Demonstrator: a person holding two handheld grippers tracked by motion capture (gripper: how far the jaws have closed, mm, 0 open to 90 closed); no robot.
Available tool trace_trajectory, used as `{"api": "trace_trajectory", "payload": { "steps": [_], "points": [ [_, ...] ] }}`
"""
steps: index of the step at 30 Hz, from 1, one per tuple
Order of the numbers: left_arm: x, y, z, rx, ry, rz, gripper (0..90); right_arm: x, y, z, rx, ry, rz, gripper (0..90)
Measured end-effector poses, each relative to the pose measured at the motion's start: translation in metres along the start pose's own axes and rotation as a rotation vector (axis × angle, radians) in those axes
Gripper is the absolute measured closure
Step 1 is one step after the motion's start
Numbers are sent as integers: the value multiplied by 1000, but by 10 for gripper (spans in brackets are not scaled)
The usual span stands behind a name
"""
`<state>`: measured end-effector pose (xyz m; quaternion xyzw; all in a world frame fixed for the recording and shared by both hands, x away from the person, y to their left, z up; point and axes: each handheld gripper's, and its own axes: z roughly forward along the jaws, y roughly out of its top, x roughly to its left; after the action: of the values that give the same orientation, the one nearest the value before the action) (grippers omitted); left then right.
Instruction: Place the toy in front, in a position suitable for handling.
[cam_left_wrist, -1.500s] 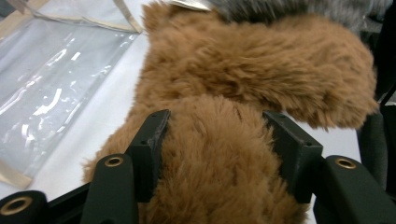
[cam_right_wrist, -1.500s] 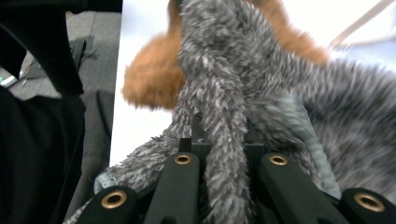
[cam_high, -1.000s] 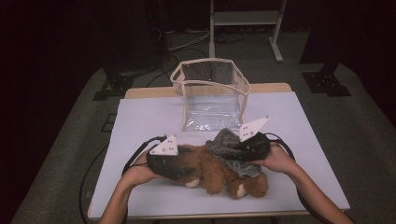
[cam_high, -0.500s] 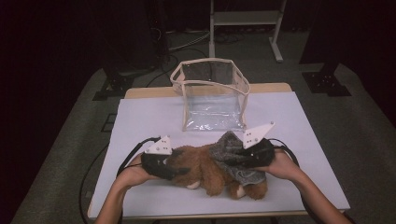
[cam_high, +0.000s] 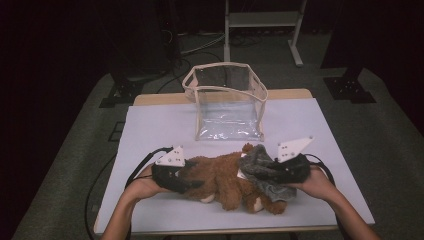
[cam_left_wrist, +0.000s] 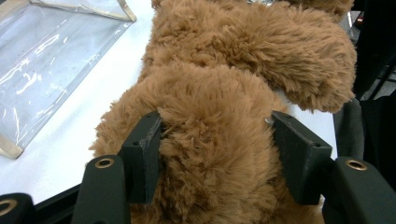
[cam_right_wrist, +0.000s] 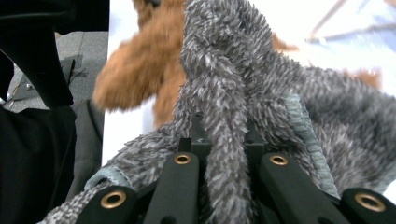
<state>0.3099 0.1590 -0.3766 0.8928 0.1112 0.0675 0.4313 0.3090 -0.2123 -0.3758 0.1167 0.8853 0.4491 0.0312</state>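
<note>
Left gripper (cam_high: 192, 181) jaws clamp the brown plush (cam_high: 227, 175) (lying flat); right gripper (cam_high: 265, 172) jaws pinch grey cloth (cam_high: 260, 162).

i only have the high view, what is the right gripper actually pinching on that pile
Observer: The right gripper is shut on a fold of the grey fuzzy cloth, not the brown plush toy.
Operator: and the left one, shut too
Observer: The left gripper straddles a limb of the toy, both jaws pressed into its fur.
Operator: anything near the left jaws
Observer: The clear bag lies close beside the toy.
</note>
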Motion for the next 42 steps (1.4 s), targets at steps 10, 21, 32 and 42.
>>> {"api": "trace_trajectory", "payload": {
  "steps": [10, 21, 32, 42],
  "points": [
    [1, 3, 2, 3, -7, 17, 381, 10, -40, -22, -12, -10, 70, 810],
    [3, 8, 8, 15, -17, 28, 386, -5, 5, -2, -41, -18, 20, 807],
    [2, 8, 12, 15, -27, 37, 398, -7, 14, -8, -36, -24, -6, 807],
    [2, 10, 14, 14, -27, 44, 398, -10, 66, 49, 39, 36, -118, 807]
  ]
}}
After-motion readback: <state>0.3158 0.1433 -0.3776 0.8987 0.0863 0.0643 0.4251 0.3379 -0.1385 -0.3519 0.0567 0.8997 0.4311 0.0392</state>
